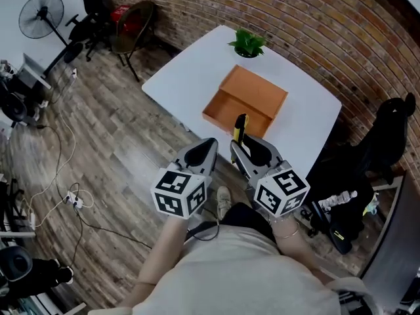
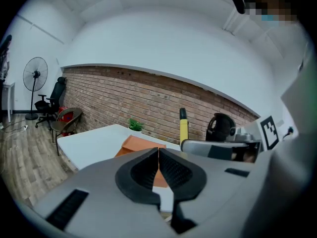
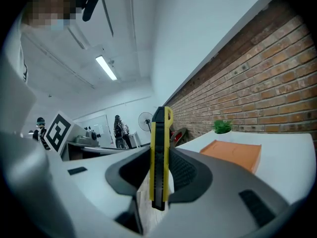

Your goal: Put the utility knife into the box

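Observation:
A yellow and black utility knife (image 3: 159, 157) stands upright between the pads of my right gripper (image 3: 159, 175), which is shut on it. In the head view the utility knife (image 1: 239, 128) pokes up from the right gripper (image 1: 244, 148), just short of the table's near edge. The orange cardboard box (image 1: 246, 100) lies open on the white table (image 1: 190, 77), a little beyond the knife. The box (image 3: 233, 152) shows at the right of the right gripper view. My left gripper (image 1: 205, 151) is shut with nothing in it, left of the right one; its pads meet (image 2: 158, 170).
A small green plant (image 1: 247, 43) stands at the table's far edge behind the box. A brick wall (image 1: 315, 25) runs behind the table. A black chair (image 1: 387, 136) is at the right, another chair (image 1: 134, 25) and a fan (image 1: 41, 15) at the far left. Cables (image 1: 72, 199) lie on the wood floor.

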Demonstrator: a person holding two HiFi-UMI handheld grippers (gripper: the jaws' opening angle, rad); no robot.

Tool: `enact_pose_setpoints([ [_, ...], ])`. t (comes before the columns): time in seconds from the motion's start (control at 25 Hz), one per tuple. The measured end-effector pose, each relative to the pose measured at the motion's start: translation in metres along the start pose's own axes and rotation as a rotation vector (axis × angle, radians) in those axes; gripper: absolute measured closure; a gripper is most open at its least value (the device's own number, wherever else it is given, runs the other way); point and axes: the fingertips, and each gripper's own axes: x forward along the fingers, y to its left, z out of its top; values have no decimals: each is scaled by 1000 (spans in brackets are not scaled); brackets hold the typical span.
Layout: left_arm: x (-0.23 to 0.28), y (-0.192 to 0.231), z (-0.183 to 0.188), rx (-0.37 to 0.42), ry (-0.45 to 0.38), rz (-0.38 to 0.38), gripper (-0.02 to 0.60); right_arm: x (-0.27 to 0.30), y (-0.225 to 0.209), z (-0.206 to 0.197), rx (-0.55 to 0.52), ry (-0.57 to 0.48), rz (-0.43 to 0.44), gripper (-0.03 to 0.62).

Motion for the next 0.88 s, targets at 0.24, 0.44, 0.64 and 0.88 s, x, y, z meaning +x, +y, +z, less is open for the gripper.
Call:
enact_pose_setpoints([
  [0.24,38,17,12,-21,-9,2,574,29,-28,10,-10,1,28,480],
  [0.44,58,29,16,-30,6,11,574,43,-48,13,-3,9,23,480],
  [0.64,69,40,14,-59,19,25,574,50,-60,6,17,39,19,480],
  [0.88,72,52,7,-87,36,38,574,57,-74,1,30,73,4,480],
])
